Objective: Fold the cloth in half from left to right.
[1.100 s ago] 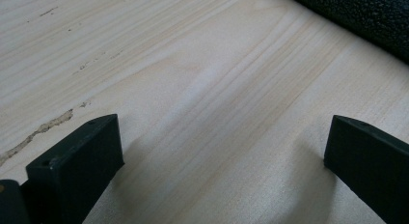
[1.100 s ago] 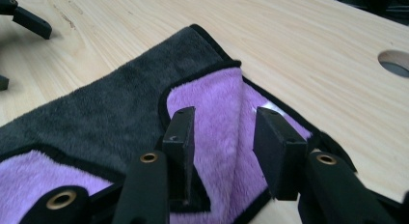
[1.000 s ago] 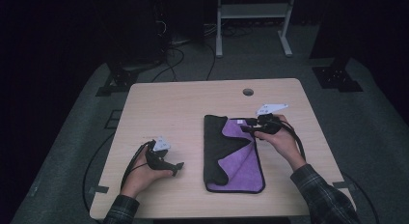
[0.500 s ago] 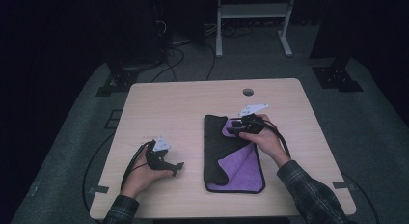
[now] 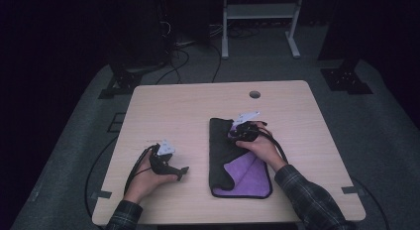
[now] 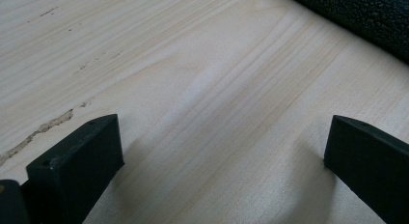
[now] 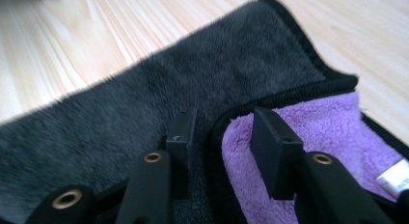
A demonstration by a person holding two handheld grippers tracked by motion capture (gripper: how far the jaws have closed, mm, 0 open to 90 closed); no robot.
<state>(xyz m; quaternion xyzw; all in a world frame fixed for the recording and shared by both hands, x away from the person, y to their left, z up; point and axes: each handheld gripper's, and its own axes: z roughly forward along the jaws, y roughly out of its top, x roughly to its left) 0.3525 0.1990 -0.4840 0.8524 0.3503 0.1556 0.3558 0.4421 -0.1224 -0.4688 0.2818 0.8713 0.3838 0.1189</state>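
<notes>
A: What is seen from the high view?

B: A folded cloth [image 5: 241,163], dark grey outside and purple inside, is laid on the desk [image 5: 198,111], right of its middle and reaching close to the near edge. The right gripper [image 5: 234,133] is held over the cloth's far end by the right hand [image 5: 260,143]. The left gripper [image 5: 182,171] is rested on bare wood near the near left corner, gripped by the left hand [image 5: 148,178], well apart from the cloth.

A: And in the left gripper view?

B: The two black jaws are spread wide, with nothing but pale wood grain seen between them. A strip of the dark cloth [image 6: 366,16] is caught in the top right corner, clear of both jaws.

A: What is shown in the right gripper view?

B: The jaws of the right gripper [image 7: 219,122] are set down at the folded edge of the cloth [image 7: 144,118]. One jaw is placed on the grey pile and the other on the purple side, so the black-bound hem is straddled. The jaws have just been closing, yet a gap is left between them and the hem is not seen to be pinched. A small white label [image 7: 393,175] is seen on the purple side at the right edge.
</notes>
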